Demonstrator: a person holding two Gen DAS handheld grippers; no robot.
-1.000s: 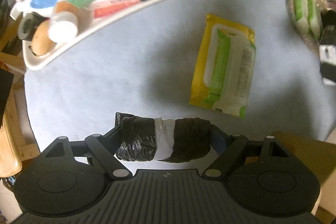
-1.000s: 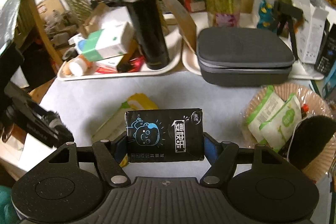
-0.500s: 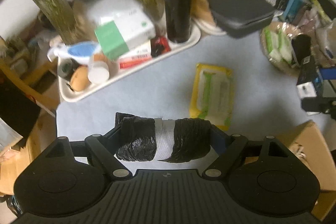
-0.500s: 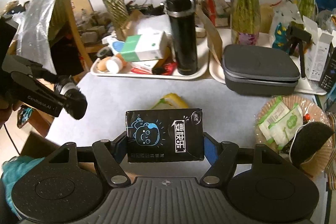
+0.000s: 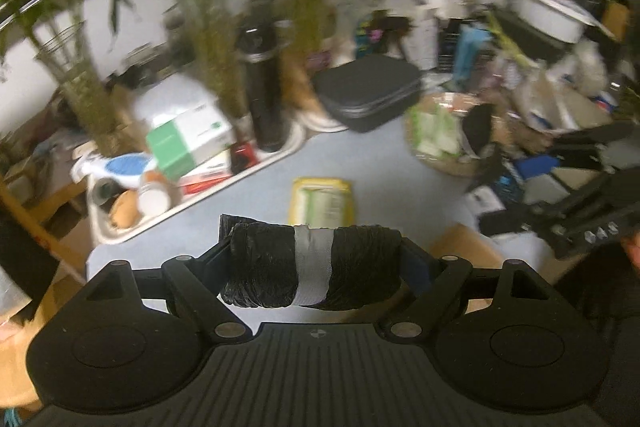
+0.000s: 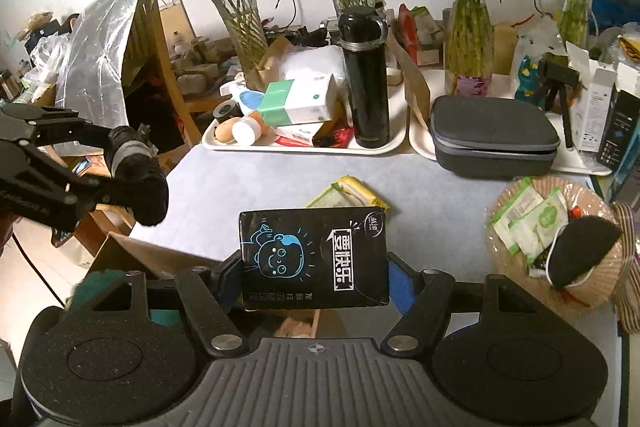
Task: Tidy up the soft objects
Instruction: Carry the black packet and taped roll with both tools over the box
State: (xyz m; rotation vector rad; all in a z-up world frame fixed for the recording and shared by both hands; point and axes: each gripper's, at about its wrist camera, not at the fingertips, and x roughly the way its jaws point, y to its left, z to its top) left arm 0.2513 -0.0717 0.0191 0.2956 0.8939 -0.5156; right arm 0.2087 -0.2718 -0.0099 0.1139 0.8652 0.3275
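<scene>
The left gripper [image 5: 314,269] is clamped on a roll of black plastic bags [image 5: 280,269], crinkled and glossy, bound round its middle by a pale grey-white band; the roll lies crosswise between the fingers, held up above the table. The right gripper [image 6: 314,259] pinches a black tissue pack [image 6: 314,257] by its short ends. The pack is a soft flat rectangle printed with a blue cartoon face and white characters, and it too is lifted clear of the surface.

Below them a yellow wet-wipe pack [image 6: 348,193] lies flat on the pale blue-grey tabletop [image 6: 248,183]. At the right side a round woven basket [image 6: 600,291] holds green-and-white sachets and a dark pad. Along the table's far edge sits a white tray [image 6: 304,147] crowded with a tall black flask [image 6: 366,79], a green-and-white box and small bottles, and beside it a dark grey zip case [image 6: 492,137]. Glass vases of bamboo stalks [image 6: 468,39] stand behind, against a white wall. A brown cardboard box [image 6: 132,255] sits at the table's near edge.
</scene>
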